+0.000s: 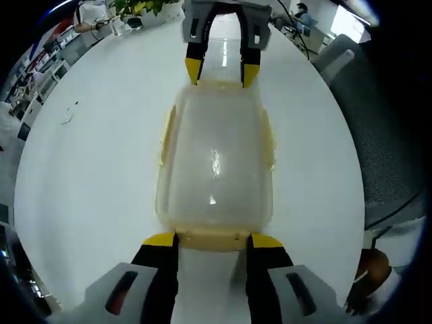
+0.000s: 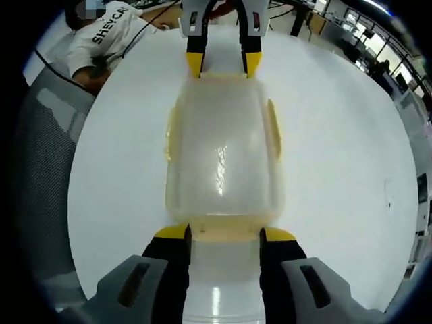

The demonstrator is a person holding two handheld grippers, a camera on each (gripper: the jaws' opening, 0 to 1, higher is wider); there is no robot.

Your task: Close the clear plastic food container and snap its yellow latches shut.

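Lidded clear food container [image 1: 214, 169] mid-table [image 1: 88, 175], left gripper [image 1: 213, 241] and right gripper [image 2: 224, 235] both wide at its 2 opposite end latches; uneven push could skid it.

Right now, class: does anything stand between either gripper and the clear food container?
Nothing visible does. The left gripper and the right gripper sit at opposite short ends of the container, jaws open, tips at its end latches, on bare white table.
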